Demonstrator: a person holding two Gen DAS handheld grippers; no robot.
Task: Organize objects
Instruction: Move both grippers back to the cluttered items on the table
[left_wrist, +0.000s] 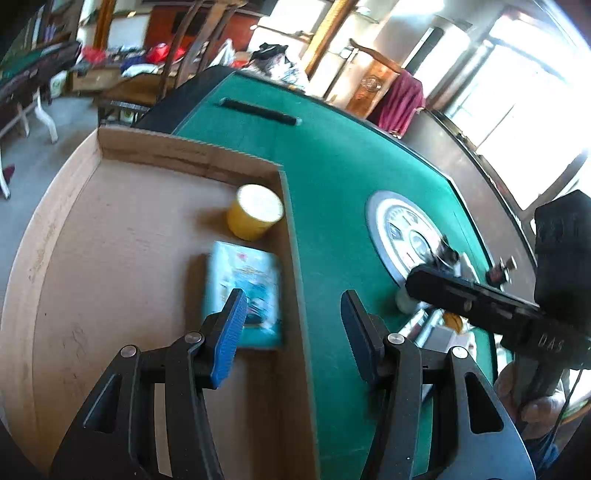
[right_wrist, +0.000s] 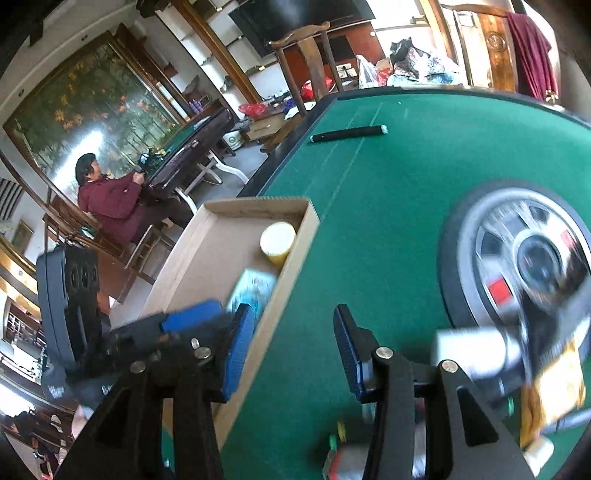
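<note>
The left gripper (left_wrist: 293, 325) stands spread about halfway with nothing between its ribbed blue pads, hovering over the right wall of a shallow brown cardboard tray (left_wrist: 110, 236). The right gripper (right_wrist: 291, 343) is likewise parted and empty above the green felt table (right_wrist: 406, 166), just right of the tray's wall.

Inside the tray, against its right wall, a short yellow cylindrical tin with a pale flat lid (left_wrist: 255, 212) stands upright at the far end. Just nearer lies a flat, glossy light-blue printed packet (left_wrist: 243, 291), blurred.

A silver round dial plate (right_wrist: 524, 266) sits flush in the felt to the right. A slim black rod with pale ends (right_wrist: 347, 133) lies at the far side. Near the right gripper several small items are too blurred to name.
</note>
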